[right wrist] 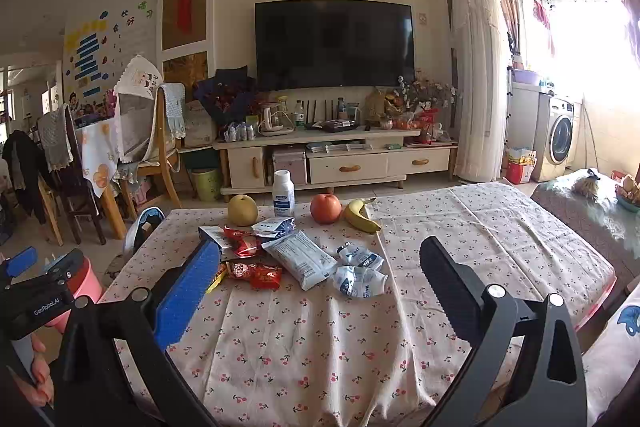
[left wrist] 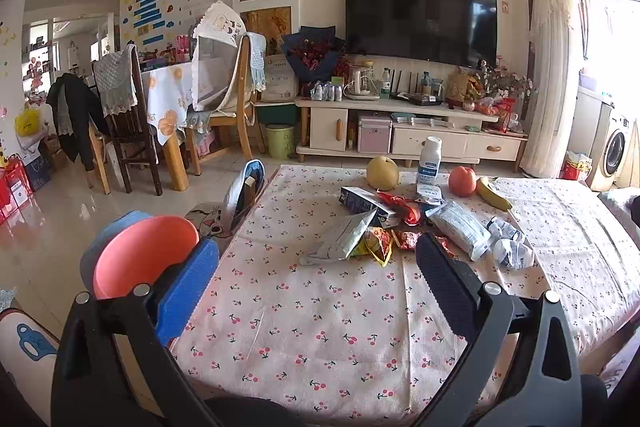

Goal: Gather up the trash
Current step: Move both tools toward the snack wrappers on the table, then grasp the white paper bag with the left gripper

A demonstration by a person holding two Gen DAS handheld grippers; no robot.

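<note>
**Trash heaped mid-table, both grippers held back with nothing in them**

Trash lay in a loose pile near the far middle of a table (right wrist: pixel 320 347) covered with a cherry-print cloth. The pile held a grey foil bag (left wrist: pixel 344 237), red snack wrappers (right wrist: pixel 256 273), a white-and-blue pouch (right wrist: pixel 300 259), two crumpled small packets (right wrist: pixel 360 269) and a flattened blue box (left wrist: pixel 362 201). Just behind the pile stood a yellow pear (right wrist: pixel 243 209), a white bottle (right wrist: pixel 283 193), a red apple (right wrist: pixel 325 208) and a banana (right wrist: pixel 361 215).

The left gripper (left wrist: pixel 316 267) hovered over the near left part of the table, its jaws spread wide and empty. A pink bin (left wrist: pixel 144 255) stood on the floor just beside the table's left edge, behind the gripper's blue finger.

The right gripper (right wrist: pixel 316 275) hung over the near edge, likewise spread apart and holding nothing, with the pile showing between its fingers. A hand (right wrist: pixel 38 375) gripped the left tool's handle at the lower left of the right wrist view.
</note>
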